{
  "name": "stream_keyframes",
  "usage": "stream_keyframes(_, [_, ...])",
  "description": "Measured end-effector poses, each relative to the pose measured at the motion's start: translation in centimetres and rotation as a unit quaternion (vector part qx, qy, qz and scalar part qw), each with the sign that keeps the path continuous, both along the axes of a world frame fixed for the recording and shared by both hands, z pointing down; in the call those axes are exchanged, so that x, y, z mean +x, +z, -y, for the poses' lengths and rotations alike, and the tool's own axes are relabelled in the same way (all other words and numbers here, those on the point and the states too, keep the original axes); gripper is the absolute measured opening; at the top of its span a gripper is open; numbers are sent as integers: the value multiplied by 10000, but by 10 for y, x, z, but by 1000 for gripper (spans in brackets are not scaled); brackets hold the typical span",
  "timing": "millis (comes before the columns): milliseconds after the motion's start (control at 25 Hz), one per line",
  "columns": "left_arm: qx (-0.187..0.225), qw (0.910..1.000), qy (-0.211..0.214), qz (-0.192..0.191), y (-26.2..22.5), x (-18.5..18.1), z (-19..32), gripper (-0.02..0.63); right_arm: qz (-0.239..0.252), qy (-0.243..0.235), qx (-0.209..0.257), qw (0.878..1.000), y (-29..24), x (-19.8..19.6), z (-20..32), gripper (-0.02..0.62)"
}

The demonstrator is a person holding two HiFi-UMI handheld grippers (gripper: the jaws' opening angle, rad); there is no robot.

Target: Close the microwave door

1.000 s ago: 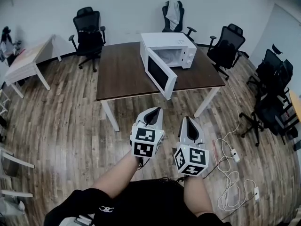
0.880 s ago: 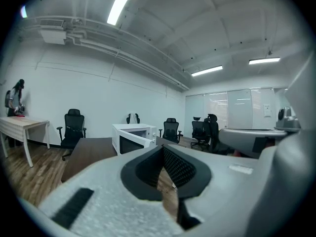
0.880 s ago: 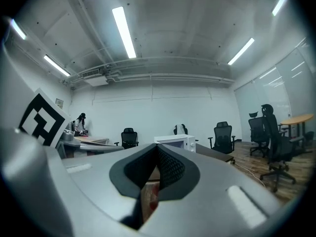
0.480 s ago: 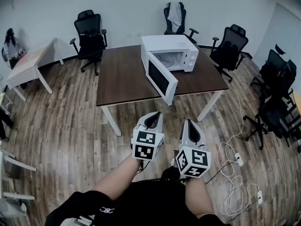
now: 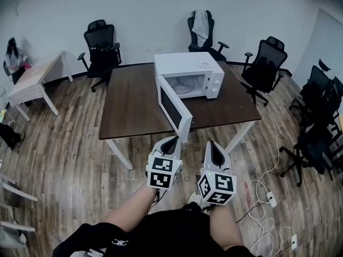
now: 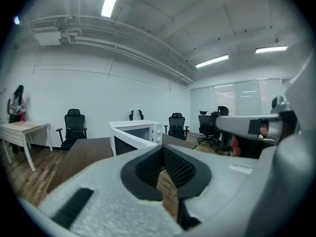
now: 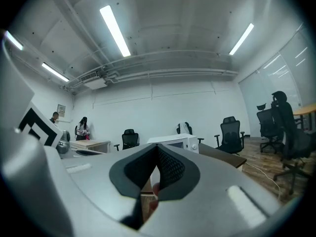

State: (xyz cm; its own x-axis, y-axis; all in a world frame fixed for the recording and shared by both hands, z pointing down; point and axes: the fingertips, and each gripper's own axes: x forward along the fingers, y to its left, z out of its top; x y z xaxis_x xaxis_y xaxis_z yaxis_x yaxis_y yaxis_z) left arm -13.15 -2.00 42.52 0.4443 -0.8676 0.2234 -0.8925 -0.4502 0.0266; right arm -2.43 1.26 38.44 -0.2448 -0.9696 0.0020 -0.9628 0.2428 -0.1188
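Left hand-held gripper [image 5: 171,140], jaws together, near open microwave door [image 5: 173,107].

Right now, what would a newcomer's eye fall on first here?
The white microwave on the dark table, its door swung wide open toward the camera. Below it in the head view, the left gripper and right gripper point toward it side by side, jaws together, holding nothing.
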Motion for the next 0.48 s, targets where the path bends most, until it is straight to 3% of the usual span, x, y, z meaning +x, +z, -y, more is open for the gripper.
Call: stream_keyframes(480, [-315,9983,-460,164,15,35,121,29,-7,-467,-275,9985,2,58,139,8])
